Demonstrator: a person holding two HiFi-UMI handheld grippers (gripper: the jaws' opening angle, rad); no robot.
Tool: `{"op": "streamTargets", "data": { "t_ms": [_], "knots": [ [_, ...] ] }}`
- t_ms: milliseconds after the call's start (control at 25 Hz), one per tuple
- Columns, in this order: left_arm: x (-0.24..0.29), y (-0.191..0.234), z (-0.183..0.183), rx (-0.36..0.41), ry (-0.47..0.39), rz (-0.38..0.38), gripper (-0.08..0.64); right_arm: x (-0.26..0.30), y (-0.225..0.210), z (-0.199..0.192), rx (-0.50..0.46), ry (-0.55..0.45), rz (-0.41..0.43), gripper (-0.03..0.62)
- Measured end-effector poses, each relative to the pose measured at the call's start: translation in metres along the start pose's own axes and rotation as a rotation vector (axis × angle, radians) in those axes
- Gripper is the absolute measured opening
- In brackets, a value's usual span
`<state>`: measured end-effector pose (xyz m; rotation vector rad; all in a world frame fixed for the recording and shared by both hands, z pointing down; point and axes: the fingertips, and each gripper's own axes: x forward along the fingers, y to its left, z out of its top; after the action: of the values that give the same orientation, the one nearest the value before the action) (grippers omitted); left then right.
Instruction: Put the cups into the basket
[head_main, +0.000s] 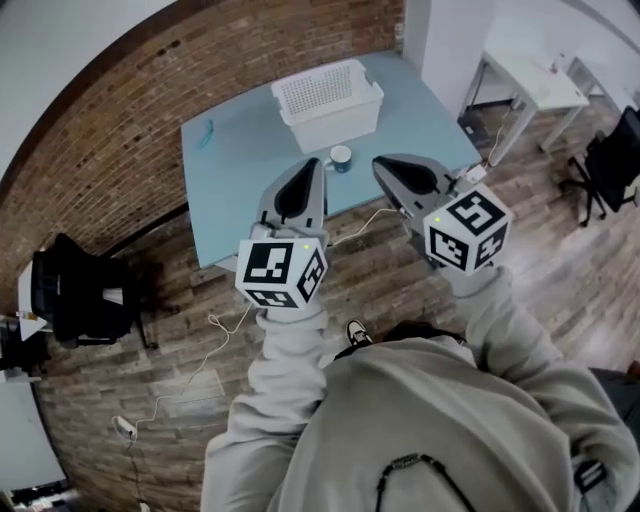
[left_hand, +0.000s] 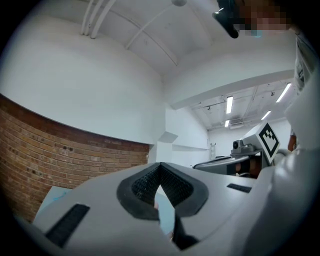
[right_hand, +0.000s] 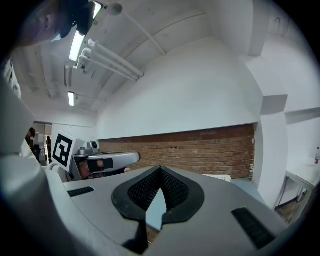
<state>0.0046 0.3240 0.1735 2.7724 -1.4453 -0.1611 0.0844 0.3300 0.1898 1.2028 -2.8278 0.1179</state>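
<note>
While the left tool (head_main: 313, 165) and right tool (head_main: 386, 163) are both pinched shut and empty, the cup (head_main: 340, 157) stands on the table (head_main: 230, 160) just before the basket (head_main: 335, 128), so I'd judge this the approach, with one tool's jaws needing to open next.

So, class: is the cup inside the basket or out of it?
Out: the cup stands on the table, in front of the basket.

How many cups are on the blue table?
1 for sure: a cup near the table front edge, in front of the basket. A small teal thing far left is too small to tell.
</note>
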Motion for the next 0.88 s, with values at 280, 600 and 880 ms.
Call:
{"op": "streamTargets", "data": {
  "t_ms": [280,600,880],
  "knots": [
    [0.064,0.065,-0.012,-0.019,0.023,0.012,-0.002,0.068,-0.055,-0.002,0.014,0.022,-0.022,0.008],
    [0.178,0.129,-0.027,0.017,0.027,0.025,-0.002,0.151,-0.160,-0.002,0.029,-0.004,-0.020,0.008],
    [0.274,0.177,-0.023,0.026,0.025,0.081,-0.002,0.212,-0.244,0.012,0.007,0.024,0.046,0.008]
  ]
}}
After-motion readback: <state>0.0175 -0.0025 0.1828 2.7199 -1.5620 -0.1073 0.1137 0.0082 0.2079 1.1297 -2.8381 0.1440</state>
